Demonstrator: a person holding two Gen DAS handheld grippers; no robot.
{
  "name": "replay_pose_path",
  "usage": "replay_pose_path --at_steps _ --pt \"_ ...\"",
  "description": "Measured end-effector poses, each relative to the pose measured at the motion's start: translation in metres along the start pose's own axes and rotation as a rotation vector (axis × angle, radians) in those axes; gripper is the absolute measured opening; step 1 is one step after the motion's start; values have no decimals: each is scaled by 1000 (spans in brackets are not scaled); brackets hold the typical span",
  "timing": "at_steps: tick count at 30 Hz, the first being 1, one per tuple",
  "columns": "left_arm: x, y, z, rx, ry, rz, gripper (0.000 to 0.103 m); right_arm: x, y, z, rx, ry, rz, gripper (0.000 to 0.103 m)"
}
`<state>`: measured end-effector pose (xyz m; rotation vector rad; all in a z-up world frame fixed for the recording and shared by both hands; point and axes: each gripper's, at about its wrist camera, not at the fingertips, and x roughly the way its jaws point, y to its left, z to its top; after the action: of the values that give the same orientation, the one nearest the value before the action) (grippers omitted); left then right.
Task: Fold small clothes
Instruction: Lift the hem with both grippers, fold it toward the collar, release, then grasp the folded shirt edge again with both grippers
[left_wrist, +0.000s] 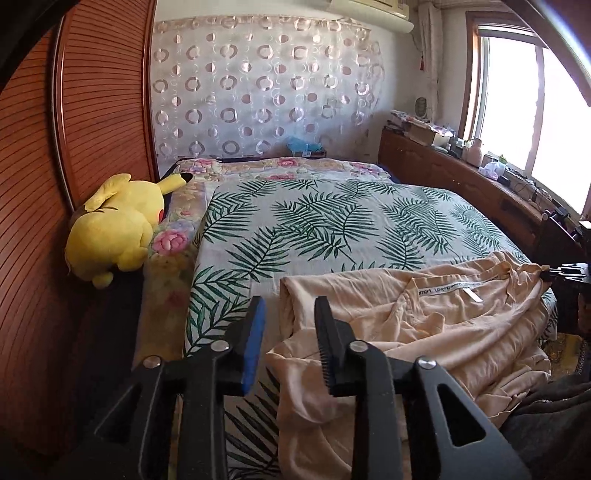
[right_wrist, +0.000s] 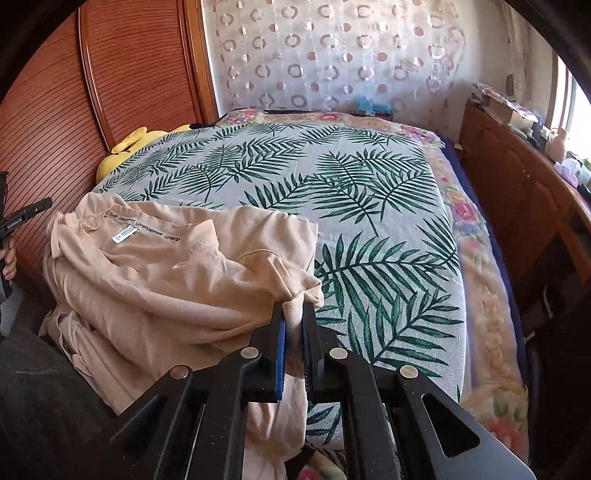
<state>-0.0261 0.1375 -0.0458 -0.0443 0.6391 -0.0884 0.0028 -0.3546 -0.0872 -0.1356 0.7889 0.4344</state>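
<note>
Peach garment (right_wrist: 155, 280) rumpled, label up | right tool (right_wrist: 293, 317) pinches hem

The left tongs (left_wrist: 290, 314) stand parted, angled downward, gripping nothing. The right tongs (right_wrist: 293, 314) are clamped together, pitched downward.

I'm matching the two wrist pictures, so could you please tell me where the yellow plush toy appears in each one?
Left wrist view: the yellow plush toy lies at mid-left, beside the bed, against the wooden wardrobe.
Right wrist view: only part of it shows at upper left, behind the far corner of the palm-leaf sheet.
Shared landmark: the white care label on the beige garment.
</note>
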Motion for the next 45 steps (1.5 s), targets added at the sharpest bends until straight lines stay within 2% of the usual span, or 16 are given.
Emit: replay_pose_path --at_steps 2,4,6,8,13,17,22,29,36,38,40,44,45 --pt "1 -2 4 2 -9 4 47 -7 0 4 -7 -8 -12 15" --pt "5 -5 9 10 -11 3 56 -14 -1 7 -9 -20 -25 17" --pt "10 -8 14 16 -16 -5 73 -21 0 9 -18 -43 -18 24" --pt "17 -12 18 17 -17 -21 81 -23 0 15 -18 -59 -19 45" --pt "39 -16 29 24 13 -4 81 9 5 31 -22 -55 -7 48" --pt "57 -14 31 10 46 -3 81 53 9 42 -1 -9 36 48" --pt "73 -15 27 18 86 -2 80 89 16 51 8 50 32 48" --pt "89 -10 17 0 143 -6 81 97 30 52 -39 105 -47 51" --pt "104 -2 8 -26 196 -2 80 94 35 43 -71 109 -54 52" --pt "107 0 5 -32 210 -7 81 94 33 42 -60 109 -36 57" --pt "106 0 4 -33 203 -19 76 94 32 41 -61 109 -21 59" --pt "105 1 5 -26 201 -21 50 96 35 40 -92 120 -19 64" --pt "104 1 5 -23 203 -26 48 95 36 40 -98 125 -19 65"
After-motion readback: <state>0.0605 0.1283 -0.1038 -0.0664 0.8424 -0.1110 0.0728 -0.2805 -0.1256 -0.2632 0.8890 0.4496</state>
